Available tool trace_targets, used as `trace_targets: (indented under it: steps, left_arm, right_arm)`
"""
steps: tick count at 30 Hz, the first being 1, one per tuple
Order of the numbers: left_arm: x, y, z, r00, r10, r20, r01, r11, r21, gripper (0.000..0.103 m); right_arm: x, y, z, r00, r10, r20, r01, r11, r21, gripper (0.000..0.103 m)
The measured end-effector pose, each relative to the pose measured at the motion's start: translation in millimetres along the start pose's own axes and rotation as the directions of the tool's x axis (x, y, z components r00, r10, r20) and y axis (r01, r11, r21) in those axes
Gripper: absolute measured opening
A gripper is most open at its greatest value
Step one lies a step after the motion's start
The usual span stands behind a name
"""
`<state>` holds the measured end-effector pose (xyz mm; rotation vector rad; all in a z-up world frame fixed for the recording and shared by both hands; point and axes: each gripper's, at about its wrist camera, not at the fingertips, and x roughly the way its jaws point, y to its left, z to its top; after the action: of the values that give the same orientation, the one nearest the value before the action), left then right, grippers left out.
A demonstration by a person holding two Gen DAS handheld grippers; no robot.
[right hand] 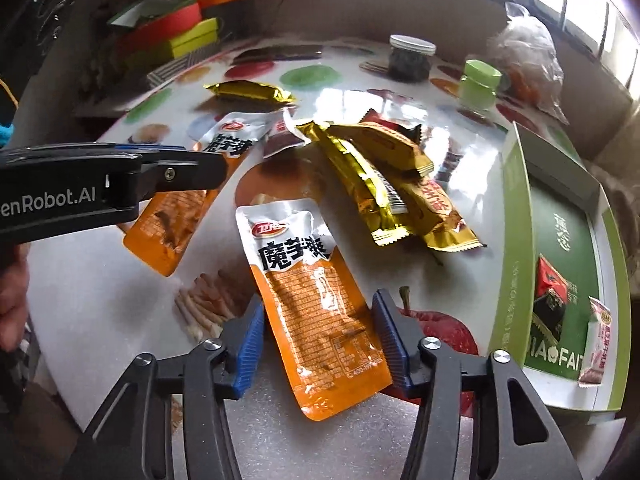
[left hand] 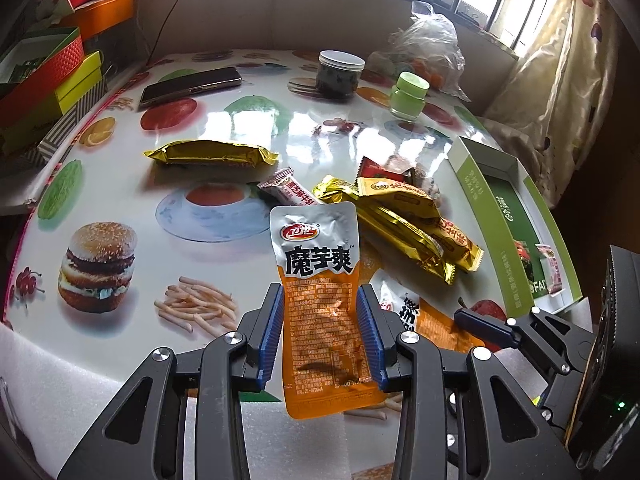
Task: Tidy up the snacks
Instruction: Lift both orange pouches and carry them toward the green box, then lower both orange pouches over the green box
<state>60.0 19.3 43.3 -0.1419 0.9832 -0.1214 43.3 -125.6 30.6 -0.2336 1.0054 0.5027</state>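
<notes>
My left gripper (left hand: pixel 320 300) is shut on an orange and silver konjac snack pouch (left hand: pixel 320 280) and holds it above the table; it also shows in the right wrist view (right hand: pixel 176 216). My right gripper (right hand: pixel 320 312) is open, its fingers either side of a second identical pouch (right hand: pixel 312 300) lying flat on the table, also visible in the left wrist view (left hand: pixel 416 312). A pile of gold and orange bars (right hand: pixel 384 176) lies beyond. A green and white box tray (right hand: pixel 560 216) at the right holds a red packet (right hand: pixel 550 280) and a pink packet (right hand: pixel 598 344).
A lone gold bar (left hand: pixel 212 154) lies at mid table. A phone (left hand: pixel 190 84), a dark jar with white lid (left hand: pixel 340 74), a green jar (left hand: pixel 408 96) and a plastic bag (left hand: pixel 428 44) stand at the back. Coloured boxes (left hand: pixel 52 68) are stacked at the left.
</notes>
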Motion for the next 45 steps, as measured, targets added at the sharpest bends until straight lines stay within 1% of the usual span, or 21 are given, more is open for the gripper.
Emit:
trace_targets:
  steps: [1, 2, 6, 9, 13, 17, 21, 23, 25, 28, 33, 36, 39, 45]
  left_arm:
    - [0, 0, 1, 1.0, 0.0, 0.001, 0.0, 1.0, 0.0, 0.038]
    - [0, 0, 1, 1.0, -0.001, 0.001, 0.001, 1.0, 0.0, 0.038]
    - [-3, -2, 0, 1.0, -0.007, 0.004, 0.007, 1.0, 0.004, 0.038]
    - [-6, -3, 2, 1.0, -0.007, 0.012, 0.007, 1.0, 0.009, 0.038]
    - [-10, -7, 3, 1.0, -0.012, 0.023, 0.012, 1.0, 0.022, 0.038]
    - [-15, -13, 6, 0.999, -0.025, 0.033, 0.024, 0.999, 0.034, 0.038]
    - [-19, -22, 9, 0.998, -0.04, 0.046, 0.038, 0.998, 0.054, 0.038]
    - [-20, -26, 11, 0.998, -0.045, 0.05, 0.042, 0.997, 0.064, 0.038]
    - [-22, -31, 13, 0.997, -0.053, 0.056, 0.049, 0.996, 0.072, 0.038]
    - [-25, -40, 16, 0.996, -0.055, 0.072, 0.048, 0.994, 0.099, 0.038]
    - [-27, -55, 21, 0.993, -0.086, 0.077, 0.076, 0.989, 0.13, 0.038]
    - [-27, -64, 25, 0.991, -0.1, 0.084, 0.087, 0.985, 0.148, 0.038]
    - [-26, -72, 28, 0.99, -0.11, 0.083, 0.096, 0.982, 0.16, 0.038]
    - [-22, -80, 30, 0.99, -0.114, 0.078, 0.099, 0.98, 0.172, 0.038]
  right_arm:
    - [0, -1, 0, 1.0, -0.009, 0.003, 0.009, 1.0, 0.004, 0.031]
    - [-1, -2, 0, 1.0, -0.005, 0.009, 0.005, 1.0, 0.011, 0.015]
    - [-4, -4, -1, 1.0, -0.005, 0.02, 0.004, 0.999, 0.04, 0.009]
    - [-8, -6, -4, 0.999, -0.006, 0.038, 0.003, 0.998, 0.065, 0.007]
    - [-22, -10, -6, 0.996, 0.0, 0.087, -0.008, 0.996, 0.092, 0.007]
    - [-41, -13, -5, 0.99, -0.002, 0.142, -0.014, 0.994, 0.109, 0.007]
    - [-57, -17, -4, 0.984, -0.01, 0.18, -0.012, 0.992, 0.122, 0.007]
    - [-62, -20, -4, 0.979, -0.026, 0.2, -0.001, 0.991, 0.132, 0.007]
    - [-64, -24, -4, 0.978, -0.043, 0.204, 0.012, 0.989, 0.15, 0.007]
    - [-66, -28, -4, 0.976, -0.048, 0.215, 0.011, 0.986, 0.168, 0.007]
    - [-70, -33, -6, 0.972, -0.055, 0.23, 0.013, 0.983, 0.182, 0.007]
    - [-74, -41, -9, 0.967, -0.048, 0.25, -0.006, 0.978, 0.211, 0.006]
    - [-75, -47, -9, 0.966, -0.077, 0.247, 0.02, 0.974, 0.225, 0.005]
    - [-79, -59, -13, 0.962, -0.07, 0.265, -0.002, 0.965, 0.263, 0.004]
